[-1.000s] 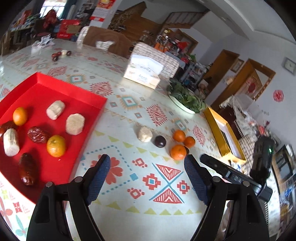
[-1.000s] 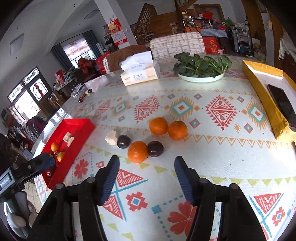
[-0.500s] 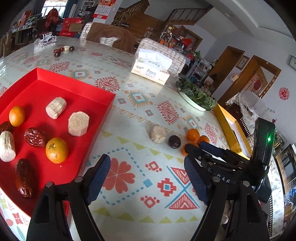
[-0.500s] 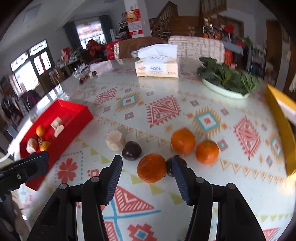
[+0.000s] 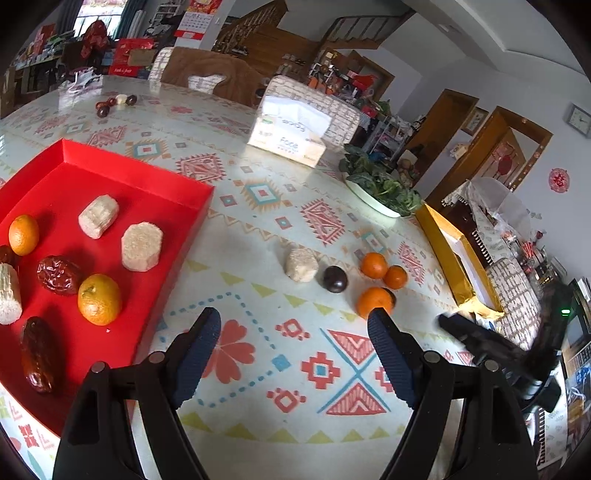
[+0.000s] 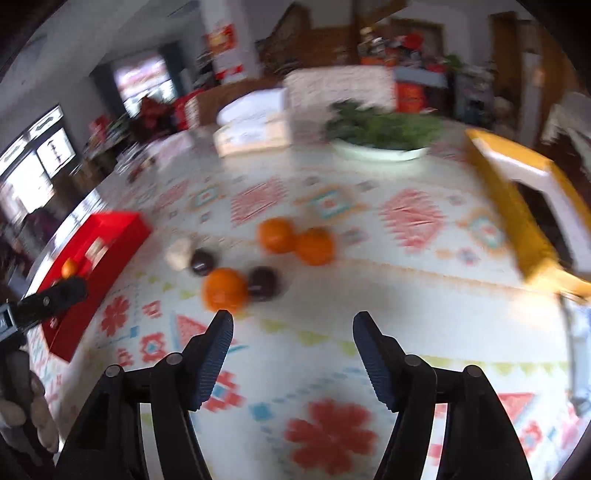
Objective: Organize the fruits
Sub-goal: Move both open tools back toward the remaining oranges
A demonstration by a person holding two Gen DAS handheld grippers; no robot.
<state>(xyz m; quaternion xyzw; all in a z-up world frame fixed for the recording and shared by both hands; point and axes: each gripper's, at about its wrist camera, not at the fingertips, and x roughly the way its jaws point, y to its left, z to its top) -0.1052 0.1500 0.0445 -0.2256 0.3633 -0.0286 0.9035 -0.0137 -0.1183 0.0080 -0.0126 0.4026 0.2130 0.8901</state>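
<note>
Since half a second ago the right gripper [image 6: 291, 354] has backed off the nearest orange [image 6: 225, 290], which sits on the counter [image 5: 295, 406] by the red tray [image 5: 140, 173]. Both grippers, left gripper [image 5: 293, 350] included, gape wide and empty, so a pick looks in hand; next, close in and straddle that orange

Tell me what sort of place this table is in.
Most likely a family home's dining or living area. The table has a patterned cloth and carries a tissue box and a plate of greens; behind it are a wooden staircase, a chair and cluttered household shelves.
</note>
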